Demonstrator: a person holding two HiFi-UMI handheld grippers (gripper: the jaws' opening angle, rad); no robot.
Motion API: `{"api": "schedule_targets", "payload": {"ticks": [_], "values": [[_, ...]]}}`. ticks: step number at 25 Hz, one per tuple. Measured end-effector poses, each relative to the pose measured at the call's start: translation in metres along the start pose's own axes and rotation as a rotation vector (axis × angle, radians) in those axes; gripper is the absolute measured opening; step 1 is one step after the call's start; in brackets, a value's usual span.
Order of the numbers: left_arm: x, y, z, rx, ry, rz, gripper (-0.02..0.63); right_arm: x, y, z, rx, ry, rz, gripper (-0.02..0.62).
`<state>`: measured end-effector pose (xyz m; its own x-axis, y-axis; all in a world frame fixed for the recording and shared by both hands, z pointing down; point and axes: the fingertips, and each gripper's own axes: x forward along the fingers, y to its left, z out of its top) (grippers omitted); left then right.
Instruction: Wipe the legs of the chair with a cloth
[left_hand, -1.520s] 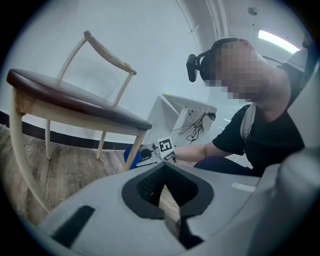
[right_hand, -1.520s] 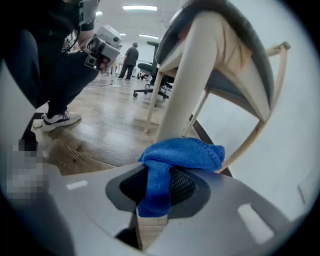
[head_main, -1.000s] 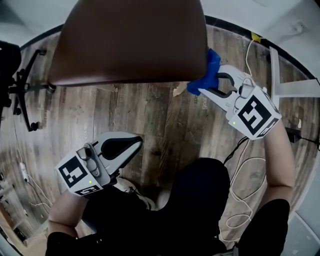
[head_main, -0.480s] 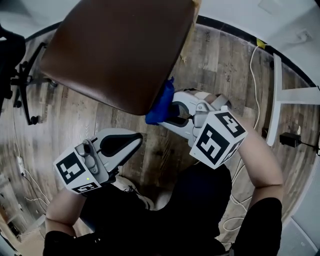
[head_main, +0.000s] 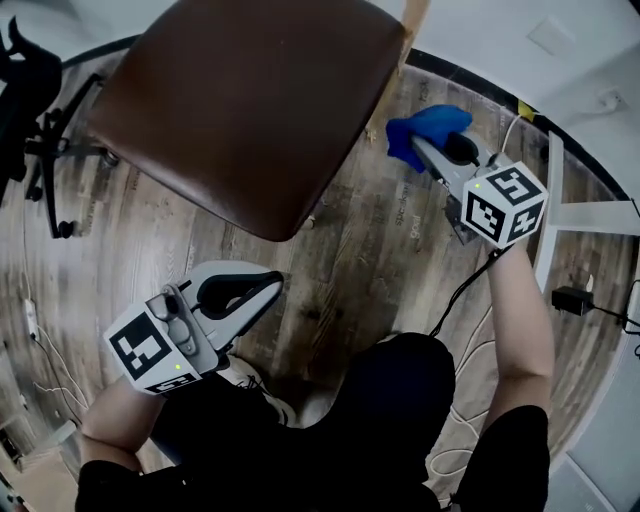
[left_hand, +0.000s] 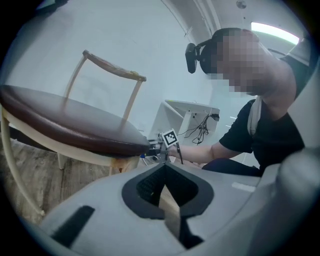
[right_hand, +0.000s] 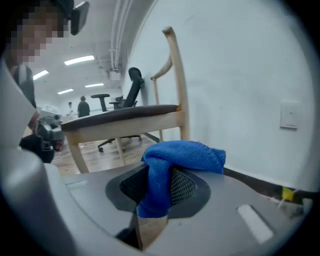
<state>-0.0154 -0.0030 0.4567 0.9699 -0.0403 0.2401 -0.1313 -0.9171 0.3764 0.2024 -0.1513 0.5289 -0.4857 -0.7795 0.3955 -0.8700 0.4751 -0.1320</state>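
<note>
The chair's brown seat (head_main: 240, 100) fills the upper left of the head view; a pale wooden post (head_main: 413, 20) rises at its far corner. My right gripper (head_main: 428, 150) is to the right of the seat near that post, shut on a bunched blue cloth (head_main: 428, 128). In the right gripper view the cloth (right_hand: 185, 152) drapes over the shut gripper (right_hand: 165, 175), with the chair's rear post (right_hand: 177, 75) and front leg (right_hand: 77, 150) beyond. My left gripper (head_main: 265, 290) sits low, below the seat's front corner, shut and empty (left_hand: 166, 167).
Wood plank floor all round. A black office chair (head_main: 40, 150) stands at the far left. A white table frame (head_main: 590, 190), a white cable (head_main: 480, 330) and a black adapter (head_main: 570, 300) lie at the right. The white wall with a switch plate (right_hand: 290, 115) is close behind the chair.
My right gripper, holding the cloth, went in under the seat's front edge, then came back out right toward the rear post, rolling as it went. The left gripper has hardly moved.
</note>
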Motion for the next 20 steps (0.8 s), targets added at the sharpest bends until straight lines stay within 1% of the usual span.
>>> {"api": "schedule_targets", "payload": {"ticks": [1, 2, 4, 6, 9, 12, 15, 18, 20], "values": [[0.0, 0.001, 0.001, 0.003, -0.001, 0.006, 0.006, 0.004, -0.018, 0.007, 0.002, 0.007, -0.039, 0.098], [0.0, 0.002, 0.002, 0.007, -0.001, 0.007, 0.006, 0.01, -0.03, 0.016, 0.0, 0.011, -0.057, 0.098], [0.002, 0.001, 0.003, 0.017, 0.0, 0.004, 0.006, 0.024, -0.045, 0.036, -0.006, 0.025, -0.055, 0.098], [0.004, -0.001, 0.005, 0.034, -0.001, 0.0, 0.006, 0.04, -0.053, 0.051, -0.035, 0.067, -0.055, 0.1], [0.007, -0.006, 0.013, 0.062, -0.024, -0.007, 0.006, 0.055, -0.059, 0.06, -0.079, 0.12, -0.063, 0.1], [0.004, -0.008, 0.015, 0.058, -0.026, 0.0, 0.006, 0.064, -0.062, 0.063, -0.092, 0.127, -0.057, 0.1], [0.0, -0.007, 0.015, 0.04, -0.023, 0.013, 0.006, 0.072, -0.067, 0.049, -0.083, 0.137, -0.042, 0.1], [-0.001, -0.005, 0.013, 0.031, -0.011, 0.031, 0.006, 0.087, -0.076, 0.014, -0.07, 0.178, -0.044, 0.1], [-0.003, -0.003, 0.013, 0.017, -0.008, 0.047, 0.006, 0.097, -0.083, -0.01, -0.029, 0.196, -0.041, 0.1]]}}
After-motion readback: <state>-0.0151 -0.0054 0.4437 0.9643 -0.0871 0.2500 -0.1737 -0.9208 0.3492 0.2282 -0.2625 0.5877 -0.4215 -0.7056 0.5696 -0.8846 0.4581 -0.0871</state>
